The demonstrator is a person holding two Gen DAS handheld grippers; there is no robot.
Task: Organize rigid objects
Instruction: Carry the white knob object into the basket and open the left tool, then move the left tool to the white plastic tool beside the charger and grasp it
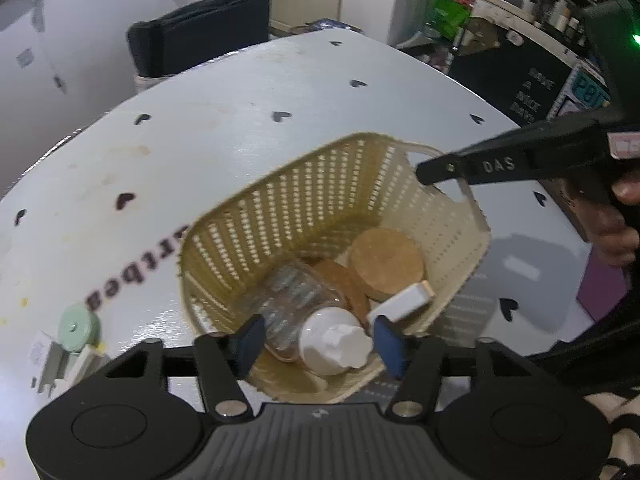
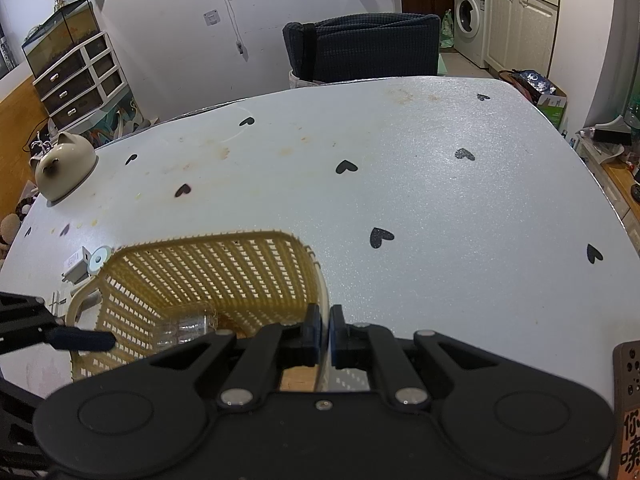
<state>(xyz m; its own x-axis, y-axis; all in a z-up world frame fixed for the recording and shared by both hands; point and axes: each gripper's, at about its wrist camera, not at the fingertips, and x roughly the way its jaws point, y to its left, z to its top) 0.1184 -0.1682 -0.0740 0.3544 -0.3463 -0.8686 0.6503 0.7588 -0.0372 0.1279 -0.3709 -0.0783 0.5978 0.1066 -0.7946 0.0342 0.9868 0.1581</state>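
Presently basket (image 1: pixel 320 208) on worktop (image 2: pixel 440 184) holds clear bottle (image 1: pixel 296 300), round discs; left gripper (image 1: pixel 318 340) fingers apart above it; right gripper (image 2: pixel 325 330) fingers clamped on basket rim

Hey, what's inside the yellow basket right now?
In the basket: a clear plastic bottle with a white cap, two tan round discs, and a small white box. Most of the lower disc and the basket floor under them are covered.
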